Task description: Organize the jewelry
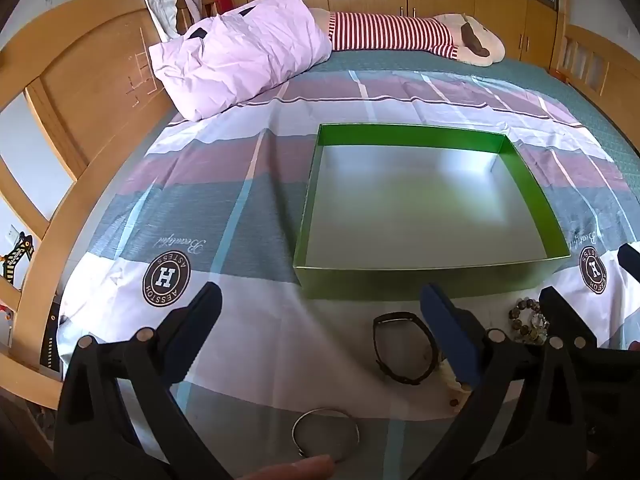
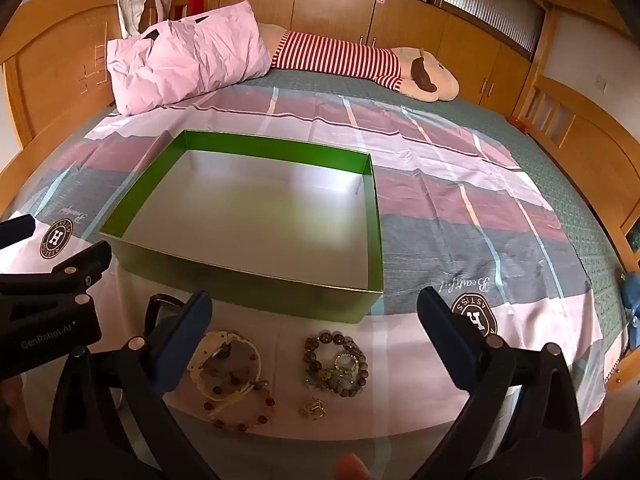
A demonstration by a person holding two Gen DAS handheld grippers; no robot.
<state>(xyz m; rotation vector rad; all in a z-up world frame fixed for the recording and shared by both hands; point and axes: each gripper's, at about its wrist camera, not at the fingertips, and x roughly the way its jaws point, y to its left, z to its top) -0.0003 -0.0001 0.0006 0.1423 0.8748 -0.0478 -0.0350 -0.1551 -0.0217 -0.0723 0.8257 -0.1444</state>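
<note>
Pillow (image 1: pixel 244 52), plush (image 2: pixel 360 60), perhaps a watch (image 1: pixel 402 350)

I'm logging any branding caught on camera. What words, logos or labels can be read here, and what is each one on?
"GenRobot.AI": on the left gripper body, seen in the right wrist view.
"H": centre of the round brown emblem printed on the bed sheet; its ring lettering is too warped to read surely.
"Beautiful": script on the sheet, upside down.
Scratched marks on the headboard: not legible.
Green box: no text.
</note>
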